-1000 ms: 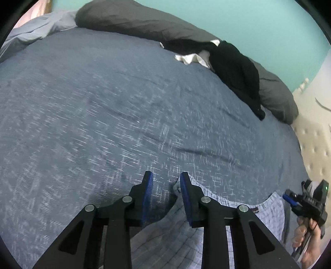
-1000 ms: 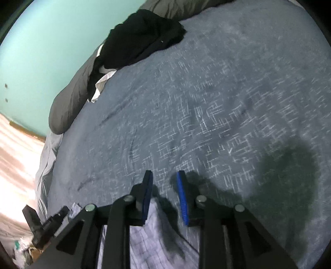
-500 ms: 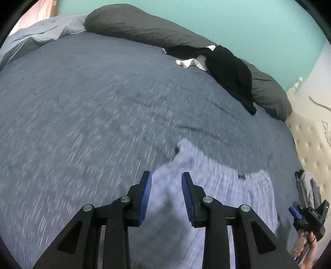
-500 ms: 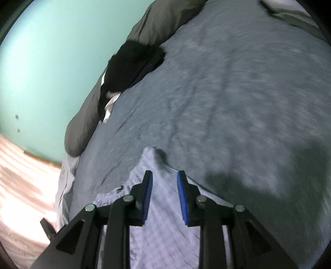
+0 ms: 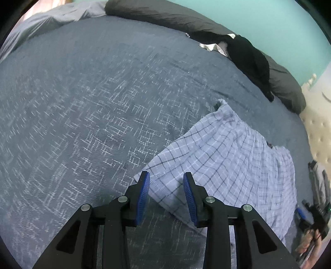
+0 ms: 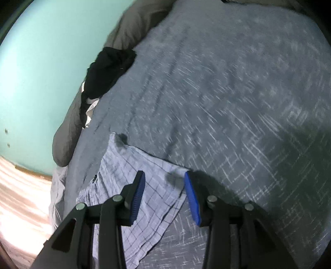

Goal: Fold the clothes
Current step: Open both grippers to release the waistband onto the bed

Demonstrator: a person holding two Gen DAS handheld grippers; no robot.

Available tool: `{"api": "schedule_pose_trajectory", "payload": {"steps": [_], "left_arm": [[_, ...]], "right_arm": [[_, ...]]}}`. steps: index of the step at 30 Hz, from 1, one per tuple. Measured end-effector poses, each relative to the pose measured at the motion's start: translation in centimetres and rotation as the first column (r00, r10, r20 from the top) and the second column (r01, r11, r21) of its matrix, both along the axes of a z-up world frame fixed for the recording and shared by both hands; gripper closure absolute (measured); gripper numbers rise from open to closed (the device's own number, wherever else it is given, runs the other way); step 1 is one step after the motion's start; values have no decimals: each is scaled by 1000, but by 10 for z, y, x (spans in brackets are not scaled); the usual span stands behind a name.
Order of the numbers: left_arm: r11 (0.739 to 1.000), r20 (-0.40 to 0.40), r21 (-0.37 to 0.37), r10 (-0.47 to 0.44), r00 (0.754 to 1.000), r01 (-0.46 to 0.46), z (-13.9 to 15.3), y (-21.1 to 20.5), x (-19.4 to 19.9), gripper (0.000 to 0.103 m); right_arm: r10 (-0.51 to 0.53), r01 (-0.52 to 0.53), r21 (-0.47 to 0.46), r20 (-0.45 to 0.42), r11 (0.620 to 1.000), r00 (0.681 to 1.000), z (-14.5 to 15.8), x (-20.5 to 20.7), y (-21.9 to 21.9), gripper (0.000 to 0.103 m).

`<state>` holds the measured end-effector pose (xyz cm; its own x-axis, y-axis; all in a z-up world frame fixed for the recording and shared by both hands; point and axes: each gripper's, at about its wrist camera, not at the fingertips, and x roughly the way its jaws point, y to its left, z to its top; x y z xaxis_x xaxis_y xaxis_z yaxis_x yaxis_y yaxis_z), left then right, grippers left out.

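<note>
A light blue checked garment (image 5: 223, 157) lies spread flat on the dark blue bedspread (image 5: 82, 103). My left gripper (image 5: 165, 175) hovers over the garment's near hem corner, jaws apart, and the pads do not press the cloth. In the right wrist view the same garment (image 6: 124, 175) lies under my right gripper (image 6: 164, 175). Its jaws are opening, with the cloth's edge below the gap and not pinched. The right gripper (image 5: 312, 215), held by a hand, also shows at the lower right of the left wrist view.
A pile of black clothing (image 5: 248, 55) with a white piece rests against long grey pillows (image 5: 165, 14) by the teal wall. A cream tufted panel (image 5: 318, 128) borders the bed on the right. Wooden floor (image 6: 20, 196) lies beyond the bed's edge.
Both grippers have drawn back along the bed and their jaws have widened. The checked garment, earlier bunched at the fingertips, now lies spread out in front of them.
</note>
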<state>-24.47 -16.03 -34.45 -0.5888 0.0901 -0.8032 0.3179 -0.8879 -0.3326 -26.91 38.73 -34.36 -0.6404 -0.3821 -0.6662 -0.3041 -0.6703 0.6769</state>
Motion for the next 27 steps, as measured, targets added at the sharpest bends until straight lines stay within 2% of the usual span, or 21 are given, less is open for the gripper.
{"api": "schedule_pose_trajectory", "payload": {"steps": [4, 8, 19, 25, 27], "left_arm": [[1000, -17, -6, -1, 1000, 1, 4, 5, 0, 66], [1000, -33, -4, -5, 999, 5, 9, 8, 1, 66], [1000, -23, -13, -27, 999, 27, 6, 16, 4, 66], [1000, -22, -7, -24, 999, 23, 5, 16, 1, 66], [1000, -23, -10, -22, 999, 22, 6, 16, 1, 66]], "right_arm": [[-76, 76, -11, 24, 997, 997, -2, 10, 12, 63], [-98, 98, -104, 9, 990, 995, -6, 17, 23, 63], [-37, 41, -193, 26, 980, 999, -1, 7, 17, 64], [-13, 20, -163, 43, 986, 999, -6, 1, 10, 72], [-7, 14, -149, 43, 989, 999, -7, 1, 9, 81]]}}
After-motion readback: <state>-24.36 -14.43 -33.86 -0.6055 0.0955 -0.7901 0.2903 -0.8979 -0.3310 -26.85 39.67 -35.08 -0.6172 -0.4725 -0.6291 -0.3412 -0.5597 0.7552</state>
